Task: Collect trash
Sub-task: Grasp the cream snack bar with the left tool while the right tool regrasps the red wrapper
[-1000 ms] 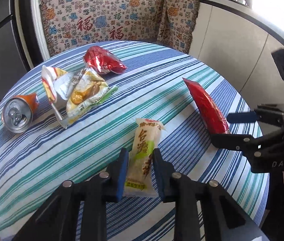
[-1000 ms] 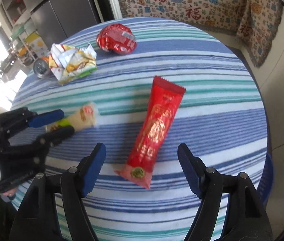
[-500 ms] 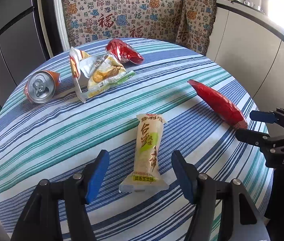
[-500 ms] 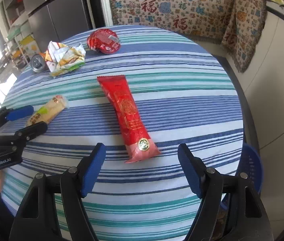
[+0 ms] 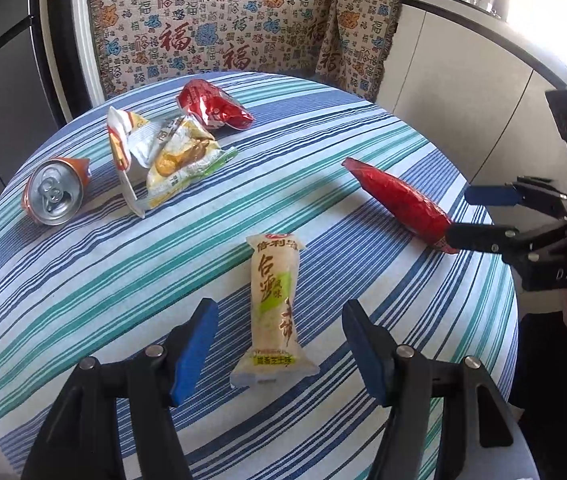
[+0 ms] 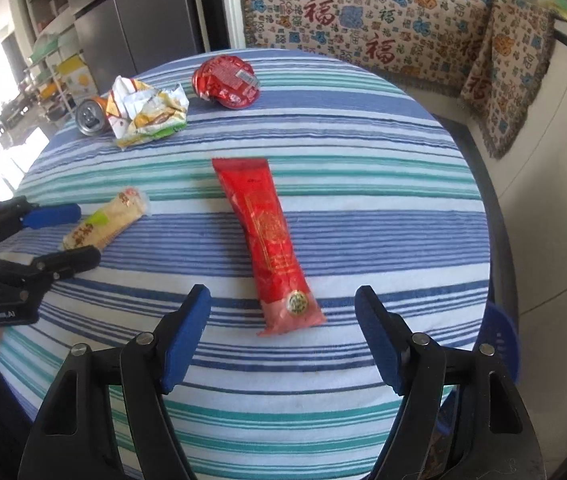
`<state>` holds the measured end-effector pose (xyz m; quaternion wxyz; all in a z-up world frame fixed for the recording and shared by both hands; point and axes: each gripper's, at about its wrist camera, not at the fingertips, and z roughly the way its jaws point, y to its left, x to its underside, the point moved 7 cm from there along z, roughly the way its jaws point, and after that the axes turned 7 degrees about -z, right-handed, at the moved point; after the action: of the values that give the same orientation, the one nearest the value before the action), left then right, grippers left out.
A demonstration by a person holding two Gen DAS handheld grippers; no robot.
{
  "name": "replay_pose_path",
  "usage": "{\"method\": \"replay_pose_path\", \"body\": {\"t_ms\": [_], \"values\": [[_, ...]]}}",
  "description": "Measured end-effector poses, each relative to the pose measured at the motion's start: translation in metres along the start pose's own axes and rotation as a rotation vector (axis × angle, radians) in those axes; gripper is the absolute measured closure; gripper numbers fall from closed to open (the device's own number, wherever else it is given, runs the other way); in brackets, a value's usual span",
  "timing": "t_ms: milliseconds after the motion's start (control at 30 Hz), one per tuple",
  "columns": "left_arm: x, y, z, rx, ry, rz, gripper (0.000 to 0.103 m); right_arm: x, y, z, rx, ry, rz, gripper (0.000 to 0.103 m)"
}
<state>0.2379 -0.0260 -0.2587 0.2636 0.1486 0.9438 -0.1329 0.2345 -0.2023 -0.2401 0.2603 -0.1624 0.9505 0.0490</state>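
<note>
A pale yellow snack wrapper (image 5: 273, 272) lies flat on the striped tablecloth (image 5: 83, 280). My left gripper (image 5: 278, 305) is open, one finger on each side of the wrapper's near end, and touches nothing. A long red wrapper (image 6: 267, 224) lies in front of my right gripper (image 6: 282, 292), which is also open, straddling its near end. Each gripper shows in the other's view: the left gripper (image 6: 81, 234) by the yellow wrapper (image 6: 107, 224), the right gripper (image 5: 461, 216) at the red wrapper (image 5: 399, 200).
Farther back lie a crushed orange can (image 5: 53, 196), a crumpled yellow-white bag (image 5: 171, 152) and a crumpled red wrapper (image 5: 211, 106). A patterned cushioned bench (image 5: 223, 32) runs behind the round table. A blue bin (image 6: 501, 344) stands below the table's right edge.
My left gripper was shut on the yellow wrapper and has opened; the wrapper now lies loose between its fingers. The right gripper's fingers have spread a little, and the red wrapper has swung round in its view.
</note>
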Motion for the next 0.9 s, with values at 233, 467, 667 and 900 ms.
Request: {"method": "replay_pose_path", "body": {"t_ms": [233, 467, 667, 900], "values": [[-0.011, -0.006, 0.011, -0.033, 0.044, 0.031, 0.038, -0.035, 0.012, 0.018, -0.047, 0.103, -0.100, 0.019], [-0.008, -0.001, 0.015, -0.074, 0.079, 0.021, 0.085, -0.038, 0.010, 0.046, -0.081, 0.196, -0.060, 0.076], [-0.018, -0.007, -0.001, 0.002, 0.027, -0.042, 0.089, -0.034, -0.010, 0.020, -0.091, 0.124, 0.033, 0.089], [-0.041, -0.058, -0.011, 0.079, -0.027, -0.015, 0.089, -0.021, -0.051, -0.020, -0.107, 0.037, 0.147, 0.090]]}}
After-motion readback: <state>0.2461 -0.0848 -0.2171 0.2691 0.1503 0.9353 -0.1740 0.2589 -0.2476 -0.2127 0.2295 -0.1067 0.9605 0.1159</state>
